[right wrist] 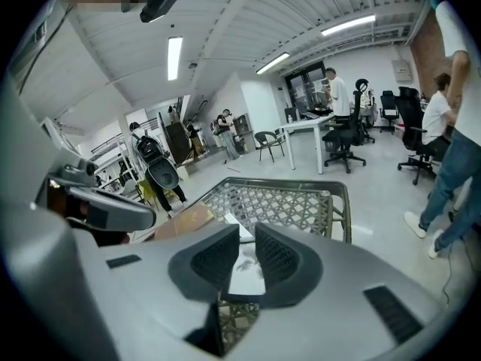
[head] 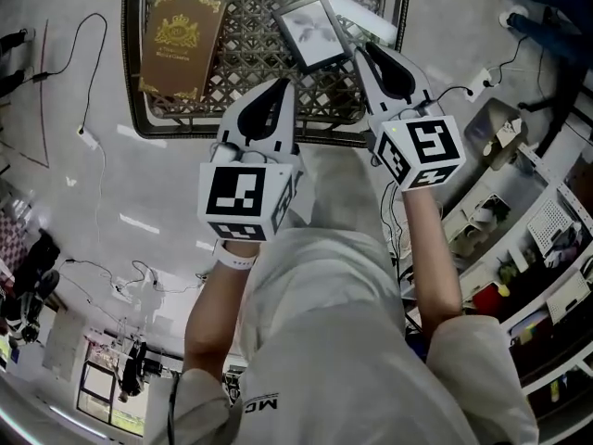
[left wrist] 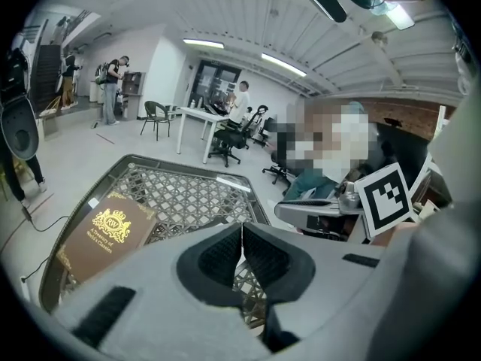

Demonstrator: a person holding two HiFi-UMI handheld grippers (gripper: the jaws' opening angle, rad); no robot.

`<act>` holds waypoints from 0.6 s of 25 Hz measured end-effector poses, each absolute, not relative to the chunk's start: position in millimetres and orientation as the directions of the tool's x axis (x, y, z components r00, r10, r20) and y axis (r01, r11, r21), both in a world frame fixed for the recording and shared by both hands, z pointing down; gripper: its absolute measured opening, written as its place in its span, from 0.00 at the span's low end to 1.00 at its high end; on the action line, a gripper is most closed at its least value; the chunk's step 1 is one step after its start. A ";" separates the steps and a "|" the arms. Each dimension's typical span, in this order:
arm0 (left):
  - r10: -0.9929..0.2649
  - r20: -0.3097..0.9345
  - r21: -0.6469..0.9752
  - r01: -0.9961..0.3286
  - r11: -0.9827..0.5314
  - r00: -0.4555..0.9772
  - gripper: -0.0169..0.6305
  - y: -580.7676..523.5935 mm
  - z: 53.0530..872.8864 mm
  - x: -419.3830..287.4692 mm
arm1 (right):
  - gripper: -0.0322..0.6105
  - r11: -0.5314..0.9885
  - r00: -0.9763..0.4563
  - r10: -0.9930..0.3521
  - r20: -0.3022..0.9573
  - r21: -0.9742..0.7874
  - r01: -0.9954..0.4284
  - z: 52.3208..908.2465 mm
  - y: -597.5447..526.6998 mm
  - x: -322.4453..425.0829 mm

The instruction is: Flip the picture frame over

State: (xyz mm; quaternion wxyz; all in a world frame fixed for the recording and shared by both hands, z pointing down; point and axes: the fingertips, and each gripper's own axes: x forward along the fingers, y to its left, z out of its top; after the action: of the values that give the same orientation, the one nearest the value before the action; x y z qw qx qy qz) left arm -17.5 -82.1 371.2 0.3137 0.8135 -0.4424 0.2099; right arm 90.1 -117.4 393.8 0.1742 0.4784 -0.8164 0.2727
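Up close, the right gripper's marker cube [head: 422, 151] rides above the person's forearm. Ahead of it, the right gripper [head: 357, 56] has its jaws nearly together, pinching the near edge of the picture frame [head: 313, 31]. The frame runs out from between the jaw tips, face up. I cannot tell whether its far edge rests on the table [head: 241, 58].

It looks light and stiff. If the front is glazed, it is likely slick and breakable, so the dark border is the place to hold. A pinch on one edge may let it swing.

The border is thin and dark, around a pale picture with a grey sprig.

Left of those jaws, the left gripper [head: 283, 86] hangs with its jaws pressed together on nothing. Farther left lies a brown book [head: 181, 44].
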 end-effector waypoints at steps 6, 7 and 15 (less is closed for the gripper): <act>-0.581 0.631 0.323 -0.855 -0.406 0.514 0.07 -85.4 395.7 -23.9 | 0.14 0.389 -0.464 -0.662 0.589 -0.260 -0.884 432.0 -122.5 88.4; -0.580 0.632 0.323 -0.855 -0.406 0.514 0.07 -85.9 399.0 -24.5 | 0.14 0.390 -0.463 -0.657 0.595 -0.258 -0.884 438.4 -123.5 87.8; -0.571 0.645 0.334 -0.860 -0.387 0.508 0.07 -86.4 425.4 -31.7 | 0.14 0.400 -0.443 -0.624 0.644 -0.223 -0.889 484.7 -137.8 80.5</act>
State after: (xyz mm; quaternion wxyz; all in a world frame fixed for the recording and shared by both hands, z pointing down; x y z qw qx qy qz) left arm -31.7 -86.4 425.4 0.3290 0.8035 -0.4451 0.2193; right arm 80.5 -137.8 484.7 0.2378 0.4714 -0.8023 0.2786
